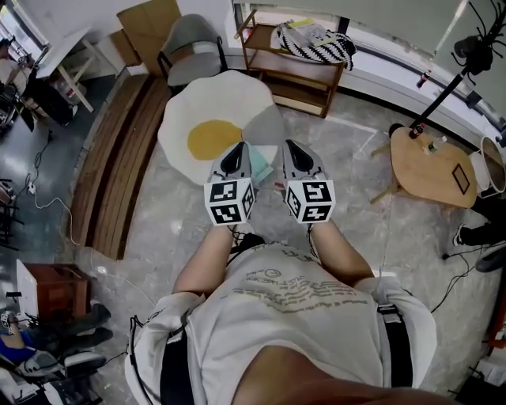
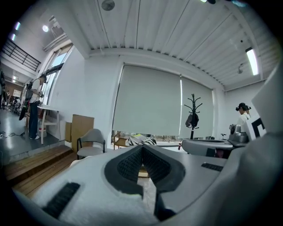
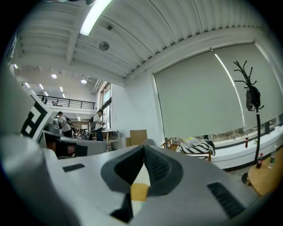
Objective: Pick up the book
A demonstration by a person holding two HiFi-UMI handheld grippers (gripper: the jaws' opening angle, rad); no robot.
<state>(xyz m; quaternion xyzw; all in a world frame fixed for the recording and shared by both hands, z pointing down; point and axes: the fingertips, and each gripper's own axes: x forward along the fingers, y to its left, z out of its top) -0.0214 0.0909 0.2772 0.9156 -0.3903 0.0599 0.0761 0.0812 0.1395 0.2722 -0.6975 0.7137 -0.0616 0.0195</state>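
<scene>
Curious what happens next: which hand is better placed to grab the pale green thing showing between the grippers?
Left, but narrowly. In the head view the pale green thing shows just beside the left gripper, while the right gripper sits slightly farther off. Both are shut, so either must open first.

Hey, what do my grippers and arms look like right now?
The left gripper and right gripper are pale grey shells with dark ribbed fingers; each carries a cube of black-and-white square markers. You wear a short-sleeved white printed T-shirt.

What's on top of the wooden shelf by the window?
A black-and-white patterned bag lies on the wooden shelf, something yellowish on it. The shelf top beneath is hidden.
</scene>
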